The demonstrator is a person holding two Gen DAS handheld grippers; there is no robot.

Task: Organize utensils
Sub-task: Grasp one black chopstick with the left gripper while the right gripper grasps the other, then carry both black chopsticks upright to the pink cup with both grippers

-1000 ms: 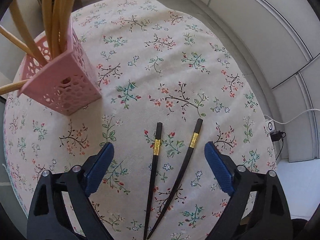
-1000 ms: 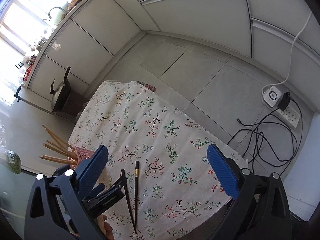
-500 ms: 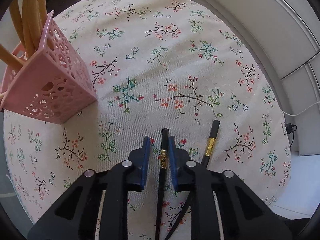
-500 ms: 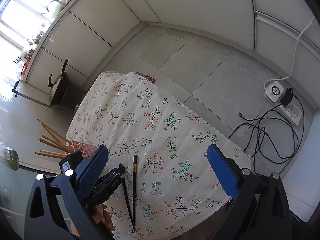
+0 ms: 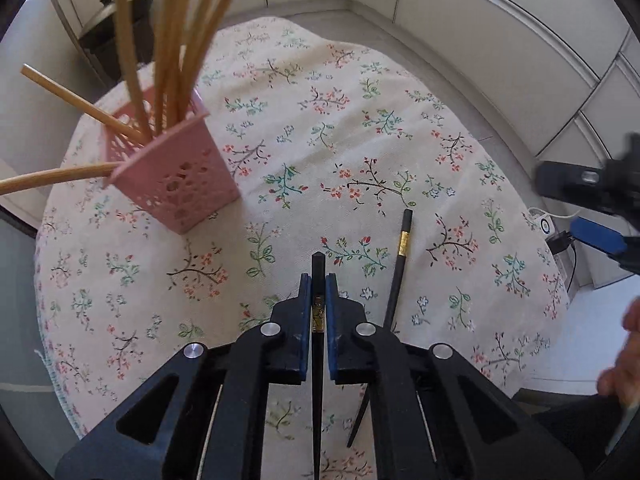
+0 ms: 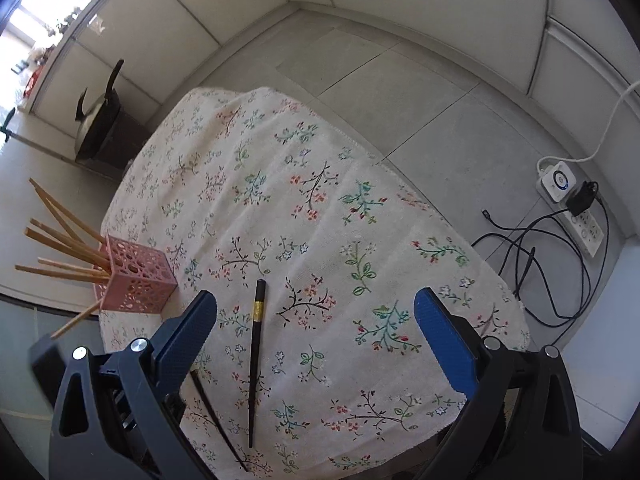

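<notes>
left gripper (image 5: 319, 300) clenched on one black chopstick (image 5: 317, 264) nr the table's (image 5: 400, 120) near edge, pads at its gold band. its twin chopstick (image 6: 256, 344) lies flat just beside, between the wide-open right gripper's (image 6: 316, 328) jaws but untouched. step in hand: pickup. next, prob: carry it to the pink holder (image 5: 176, 184) w/ wooden chopsticks (image 5: 168, 60) at the left edge, tip down.

soft daylight, blown-out window (image 6: 24, 20) (fisheye-bent edges, slight blur)
</notes>
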